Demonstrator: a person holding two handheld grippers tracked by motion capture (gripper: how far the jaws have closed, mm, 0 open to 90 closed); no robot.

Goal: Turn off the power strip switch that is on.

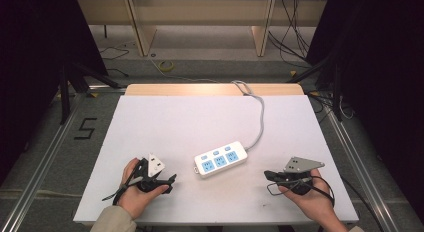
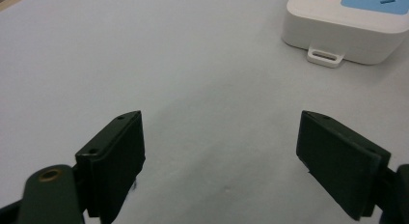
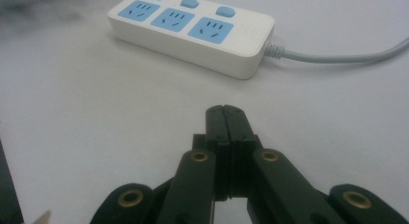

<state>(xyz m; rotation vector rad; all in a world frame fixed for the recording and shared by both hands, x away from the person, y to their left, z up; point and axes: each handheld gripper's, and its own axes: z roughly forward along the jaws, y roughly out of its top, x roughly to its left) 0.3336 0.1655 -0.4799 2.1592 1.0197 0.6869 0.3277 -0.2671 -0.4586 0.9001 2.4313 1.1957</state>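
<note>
Power strip (image 1: 220,159) lies mid-tabletop (image 1: 165,122), cord (image 1: 259,119) trailing away toward the far edge. Left gripper (image 1: 167,181) rests just left of it, jaws spread wide, nothing between them. Right gripper (image 1: 268,175) sits off to the right, jaws pressed together, empty, pointing at the strip.

A white surface (image 1: 165,117) stands on a grey floor (image 1: 210,54). Beyond it stands a light wooden bench (image 1: 200,12), cables (image 1: 295,37) trailing beside its legs. Dark curtains (image 1: 30,52) flank both sides.
</note>
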